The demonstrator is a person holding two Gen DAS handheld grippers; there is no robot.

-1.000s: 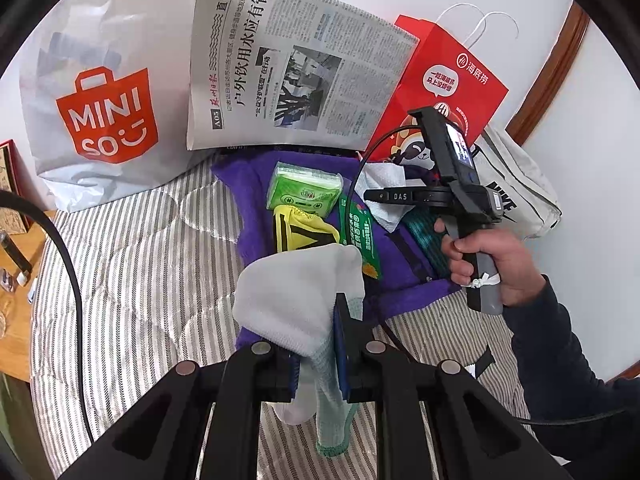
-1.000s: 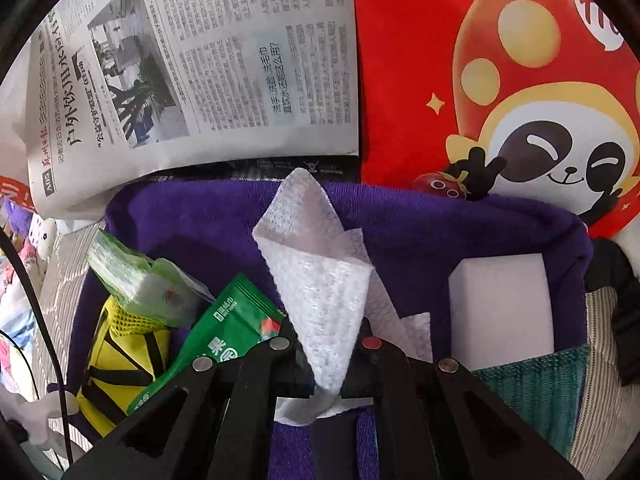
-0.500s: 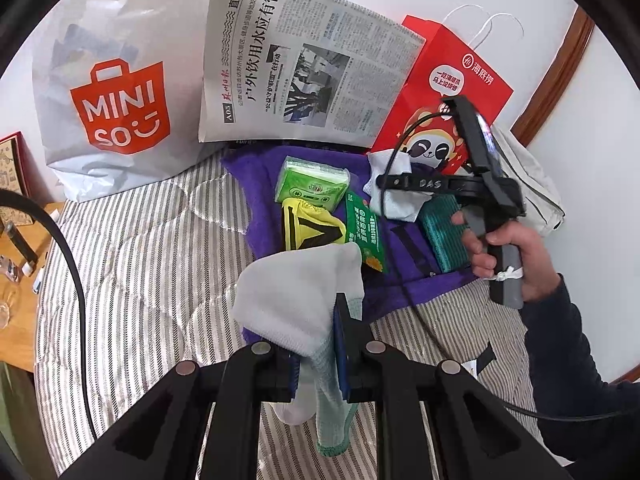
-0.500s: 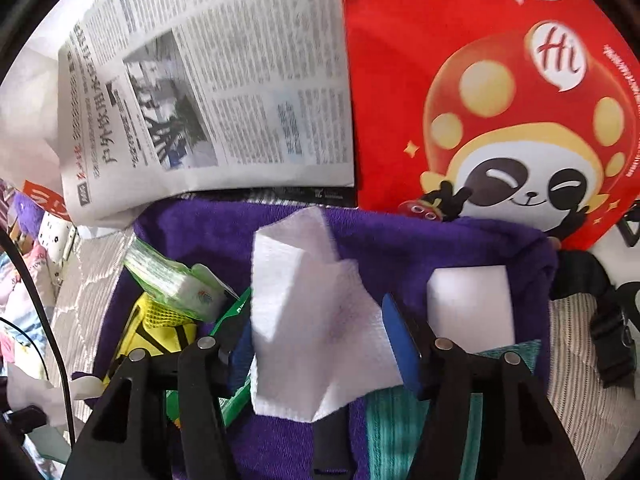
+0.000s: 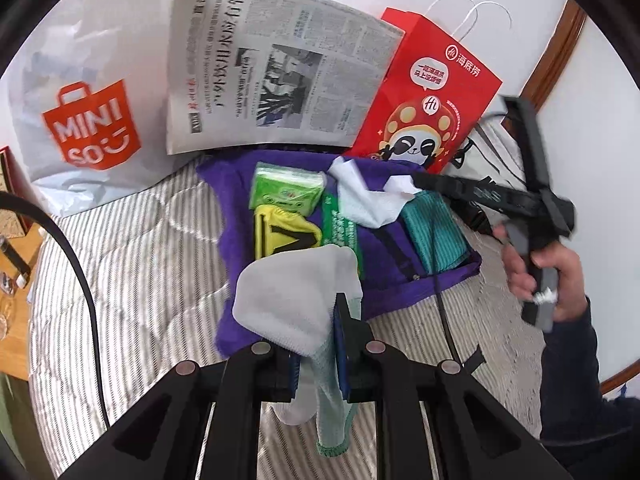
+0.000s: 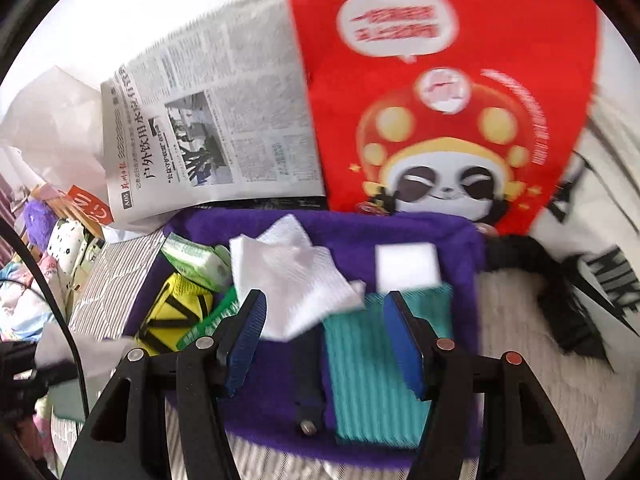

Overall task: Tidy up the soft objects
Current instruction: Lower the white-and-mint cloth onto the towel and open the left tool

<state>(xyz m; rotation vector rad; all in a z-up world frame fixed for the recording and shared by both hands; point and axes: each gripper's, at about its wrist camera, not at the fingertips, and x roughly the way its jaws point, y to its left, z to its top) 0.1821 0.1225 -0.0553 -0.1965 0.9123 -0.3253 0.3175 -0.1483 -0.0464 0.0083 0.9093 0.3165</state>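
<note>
Blue-padded jaws of my right gripper [image 6: 324,344] now stand wide apart and empty. A second ago they pinched the white tissue [image 6: 294,280]; half a second ago they had opened, and now I have drawn the tool back. The tissue lies loose and crumpled on the purple towel [image 6: 400,224], just beyond the jaw tips, touching the teal cloth [image 6: 372,364] that lies flat on the near right part of the towel. A white foam block [image 6: 408,266] sits on the towel directly behind the teal cloth.

My left gripper [image 5: 318,354] is closed on a pale grey sock [image 5: 292,300], which bunches above the jaws, while its greenish cuff hangs below them. It hovers over the near edge of the towel, much as it did a second ago.

Toward the towel's left side lie a green tissue pack [image 5: 286,192], a yellow mesh pouch [image 5: 286,236] and a green sachet [image 5: 340,232], close together. Behind the towel stand a newspaper [image 5: 276,80] and a red paper bag [image 5: 432,96]; to its far left is a white Miniso bag [image 5: 80,112]. All rest on a striped mattress [image 5: 152,248].

I judge the tissue placed, so the sock is likely the next thing to be set down on the towel.
</note>
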